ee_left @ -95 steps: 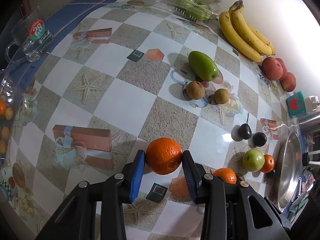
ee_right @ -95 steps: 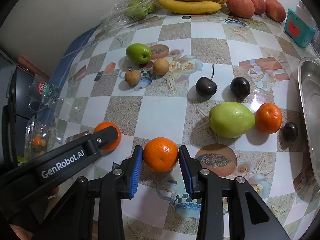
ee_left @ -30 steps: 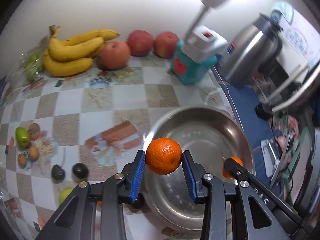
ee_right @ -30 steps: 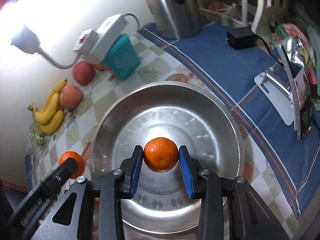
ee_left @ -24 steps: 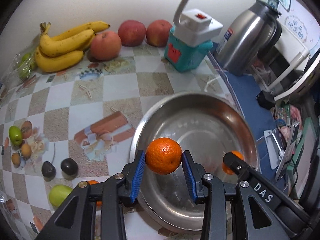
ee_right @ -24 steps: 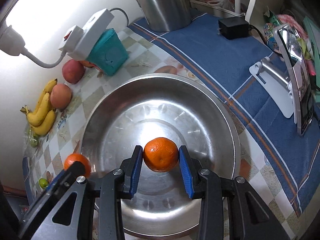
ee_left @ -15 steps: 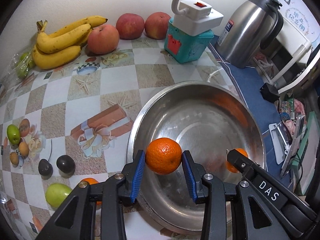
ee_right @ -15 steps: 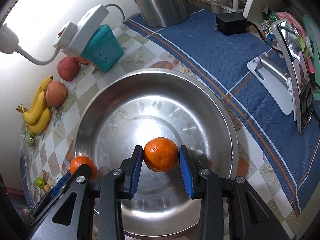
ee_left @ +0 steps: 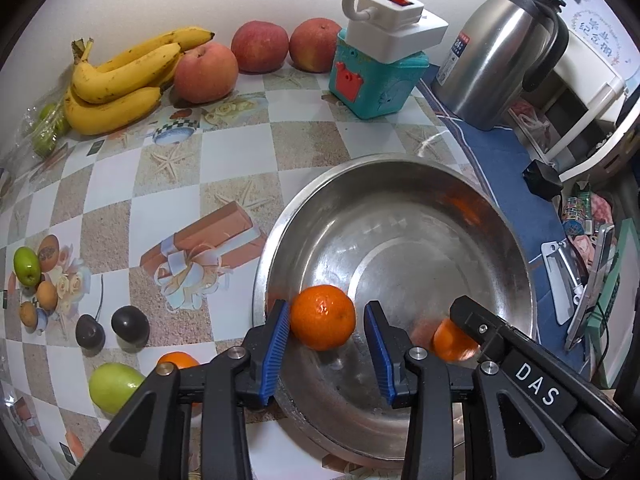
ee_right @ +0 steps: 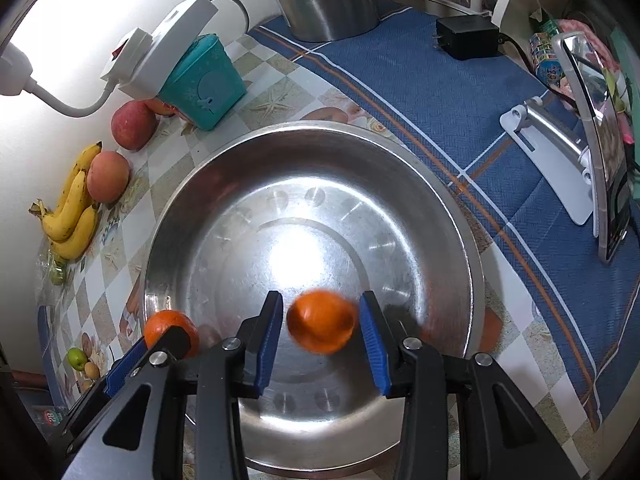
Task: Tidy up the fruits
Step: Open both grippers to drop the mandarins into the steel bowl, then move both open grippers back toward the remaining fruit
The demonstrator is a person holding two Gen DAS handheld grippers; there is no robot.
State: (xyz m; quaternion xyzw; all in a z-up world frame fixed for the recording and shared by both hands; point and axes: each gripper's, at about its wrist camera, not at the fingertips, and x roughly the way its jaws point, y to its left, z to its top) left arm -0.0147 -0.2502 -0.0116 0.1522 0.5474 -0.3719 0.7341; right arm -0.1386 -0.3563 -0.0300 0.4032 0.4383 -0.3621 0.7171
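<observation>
Checked tablecloth with steel bowl (ee_right: 168,240). Both grippers hang over it to drop fruit: right gripper (ee_right: 320,326) opening, orange (ee_right: 322,320) falling free; left gripper (ee_left: 327,330) parted, mandarin (ee_left: 322,317) loose against one pad.

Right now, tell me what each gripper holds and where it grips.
Nothing is held. Both sets of fingers are opening: the left gripper and right gripper have each released an orange over the bowl.

Bright glare on bowl (ee_right: 304,264), fisheye-warped edges
</observation>
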